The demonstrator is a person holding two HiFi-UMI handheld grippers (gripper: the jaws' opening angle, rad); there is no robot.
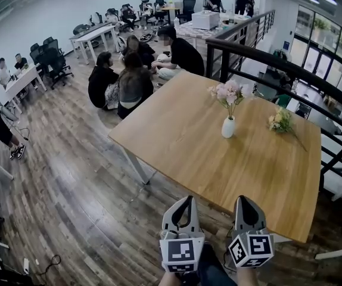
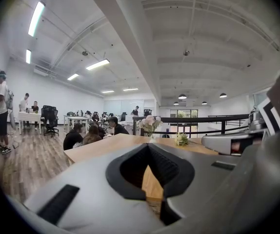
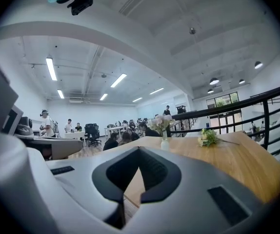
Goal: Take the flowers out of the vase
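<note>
I had both grippers low at the near edge of the table [image 1: 177,136], well short of the vase [image 1: 229,127]. The left gripper [image 1: 189,200] had its jaws pressed together on nothing, and the right gripper [image 1: 243,199] was the same: tips touching, empty. The flowers [image 1: 227,92] stood upright in the vase, out towards the far side of the table. A second bunch [image 1: 280,121] lay flat on the wood to its right, apart from it.

As I judged it, the step in hand was the approach, with nothing of the task done yet. To do it well I would need both sets of jaws spread before arriving, not at the vase itself. The vase looked narrow and top-heavy under those blooms, so I'd bring one gripper to its body to steady it. The other should take the stems just above the neck, where they bunch; pinching the blooms would crush them. The pull should go straight up along the stems until they clear the neck, since any sideways drag could tip the vase. I'd also keep clear of the bunch lying on the table.
</note>
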